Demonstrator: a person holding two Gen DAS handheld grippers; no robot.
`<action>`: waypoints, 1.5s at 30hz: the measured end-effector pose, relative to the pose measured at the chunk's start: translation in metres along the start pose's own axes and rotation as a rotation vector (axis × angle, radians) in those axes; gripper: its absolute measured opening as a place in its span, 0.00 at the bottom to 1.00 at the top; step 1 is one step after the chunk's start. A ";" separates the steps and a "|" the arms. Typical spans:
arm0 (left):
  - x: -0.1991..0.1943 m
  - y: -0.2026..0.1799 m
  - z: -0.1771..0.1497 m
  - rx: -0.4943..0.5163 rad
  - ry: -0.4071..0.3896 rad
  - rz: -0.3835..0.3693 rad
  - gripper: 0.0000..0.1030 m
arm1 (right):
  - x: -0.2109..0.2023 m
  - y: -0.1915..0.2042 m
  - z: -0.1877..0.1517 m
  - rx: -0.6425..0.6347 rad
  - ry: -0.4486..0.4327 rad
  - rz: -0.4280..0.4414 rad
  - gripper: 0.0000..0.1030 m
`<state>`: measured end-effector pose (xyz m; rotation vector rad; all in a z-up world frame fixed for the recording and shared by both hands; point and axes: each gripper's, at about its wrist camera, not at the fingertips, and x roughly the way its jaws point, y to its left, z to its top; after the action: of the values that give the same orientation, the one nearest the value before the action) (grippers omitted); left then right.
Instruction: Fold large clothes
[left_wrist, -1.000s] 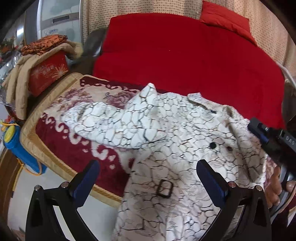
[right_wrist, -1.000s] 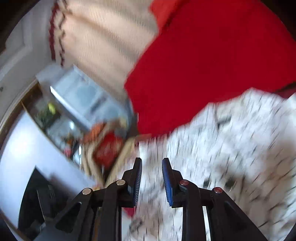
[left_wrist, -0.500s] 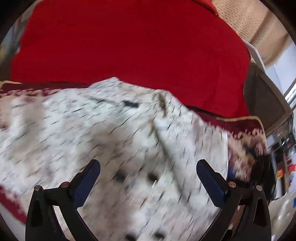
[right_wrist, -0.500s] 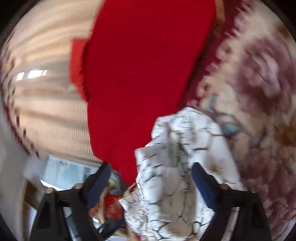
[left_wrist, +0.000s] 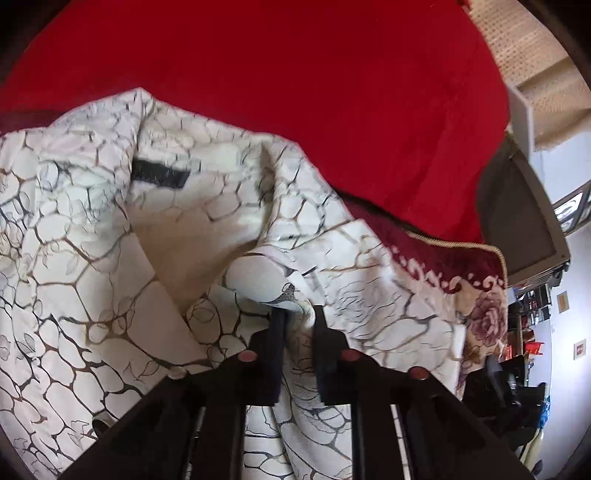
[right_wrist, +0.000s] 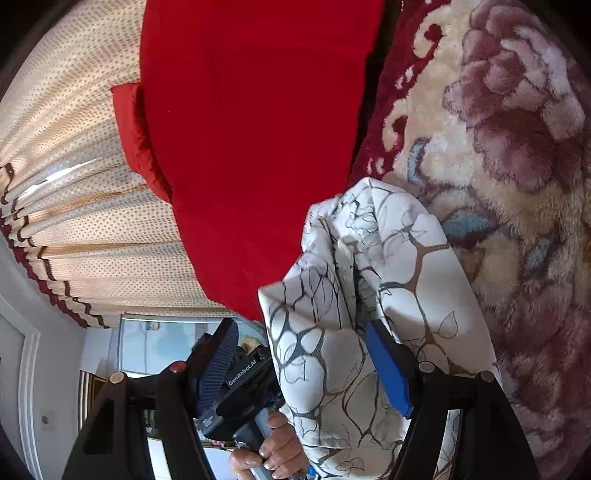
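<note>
A large white garment (left_wrist: 92, 280) with a dark crackle print and a black neck label (left_wrist: 160, 173) lies spread on a flowered blanket. My left gripper (left_wrist: 298, 314) points down at it and is shut on a raised fold just right of the open collar. In the right wrist view a bunched end of the same garment (right_wrist: 369, 280) stands up between the jaws of my right gripper (right_wrist: 300, 326). These jaws are wide and closing. The blue right pad (right_wrist: 388, 365) touches the cloth and the left pad (right_wrist: 218, 362) stands clear of it.
A red cover (left_wrist: 295, 92) fills the area behind the garment, with a red pillow (right_wrist: 136, 136) and dotted curtains (right_wrist: 74, 184) beyond. The plush flowered blanket (right_wrist: 517, 147) has a dark red border. A person's hand (right_wrist: 269, 446) holds the other gripper's handle. A dark chair (left_wrist: 517, 218) stands at right.
The left gripper swung right across the garment, dipped toward it and closed from wide open onto a fold. The right gripper rolled over, opened, and now has a bunched end of cloth between its jaws.
</note>
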<state>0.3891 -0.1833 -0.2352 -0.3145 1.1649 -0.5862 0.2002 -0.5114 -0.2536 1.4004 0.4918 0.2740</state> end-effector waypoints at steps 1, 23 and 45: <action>-0.007 0.000 -0.003 0.013 -0.022 0.003 0.08 | -0.001 -0.001 -0.001 -0.008 -0.001 -0.005 0.72; -0.185 0.110 -0.144 -0.051 -0.178 0.331 0.39 | 0.059 0.065 -0.083 -0.472 0.155 -0.149 0.72; -0.332 0.400 -0.147 -0.785 -0.526 0.338 0.73 | 0.085 0.071 -0.113 -0.610 0.182 -0.207 0.74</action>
<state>0.2703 0.3435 -0.2443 -0.8614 0.8579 0.2748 0.2270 -0.3618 -0.2088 0.7287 0.6334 0.3493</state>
